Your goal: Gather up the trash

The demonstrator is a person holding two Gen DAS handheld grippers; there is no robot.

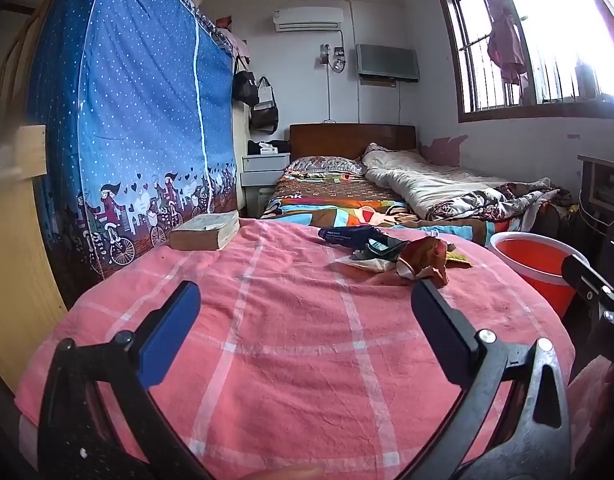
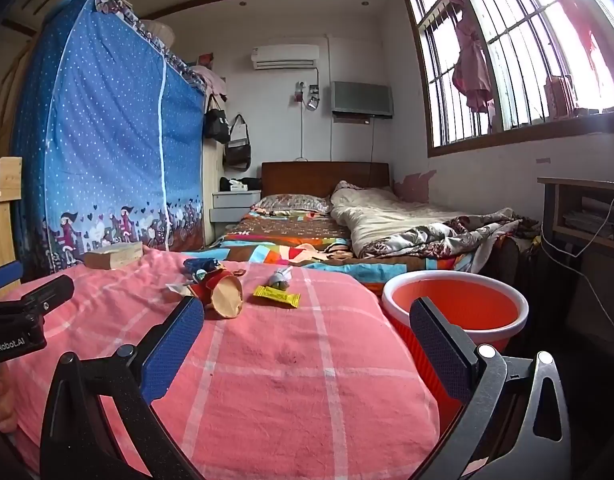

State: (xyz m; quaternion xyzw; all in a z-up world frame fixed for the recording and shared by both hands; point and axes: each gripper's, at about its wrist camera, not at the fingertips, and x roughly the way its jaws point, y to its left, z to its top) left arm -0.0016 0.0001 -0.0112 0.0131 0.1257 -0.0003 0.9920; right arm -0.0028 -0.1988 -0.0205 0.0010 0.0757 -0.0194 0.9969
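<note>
Left tongs (image 1: 307, 300) wide and empty, right tongs (image 2: 307, 316) wide and empty, wrappers (image 2: 276, 296) on pink-clothed counter (image 2: 307, 380), red bucket (image 2: 459, 308) beside

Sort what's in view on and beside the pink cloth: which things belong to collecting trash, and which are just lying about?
Job:
- yellow wrapper
- crumpled paper cup
- dark blue wrapper
- grey wad
- red bin, beside the pink cloth
- left gripper and right gripper, both open and empty

Lying about:
- thick book
- bed
- blue wardrobe
</note>
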